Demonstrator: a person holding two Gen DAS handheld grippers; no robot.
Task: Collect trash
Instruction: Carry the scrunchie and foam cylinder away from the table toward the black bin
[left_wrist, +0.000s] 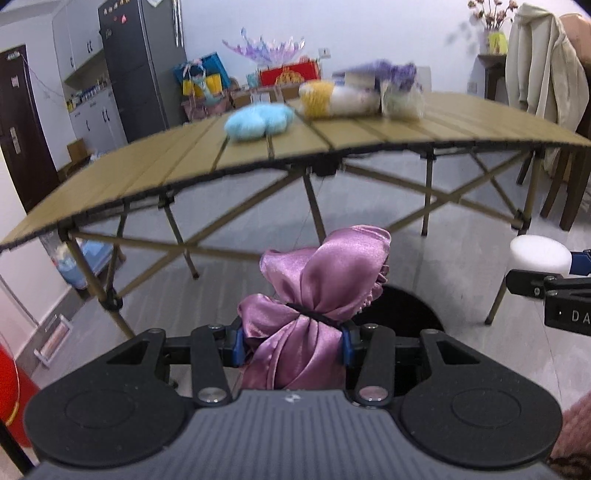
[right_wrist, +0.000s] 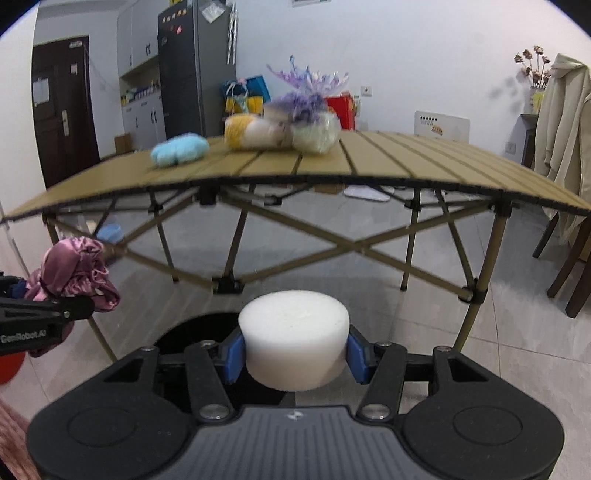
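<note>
My left gripper (left_wrist: 293, 341) is shut on a bunched purple satin cloth (left_wrist: 317, 291) tied with a black band; its blue pads press the bundle from both sides. The same cloth (right_wrist: 74, 275) shows at the left edge of the right wrist view. My right gripper (right_wrist: 295, 352) is shut on a white foam disc (right_wrist: 293, 332), which also appears at the right edge of the left wrist view as the foam disc (left_wrist: 537, 253). Both grippers hang in front of the table's near edge, above a dark round opening (left_wrist: 410, 310) on the floor, mostly hidden behind the held things.
A tan slatted folding table (right_wrist: 369, 158) with crossed legs stands ahead. On it lie a blue fluffy ball (right_wrist: 179, 147), yellow and white yarn (right_wrist: 251, 134) and a purple-topped bag (right_wrist: 314, 125). Chairs with a coat (right_wrist: 565, 147) stand right; a red object (left_wrist: 14, 387) sits low left.
</note>
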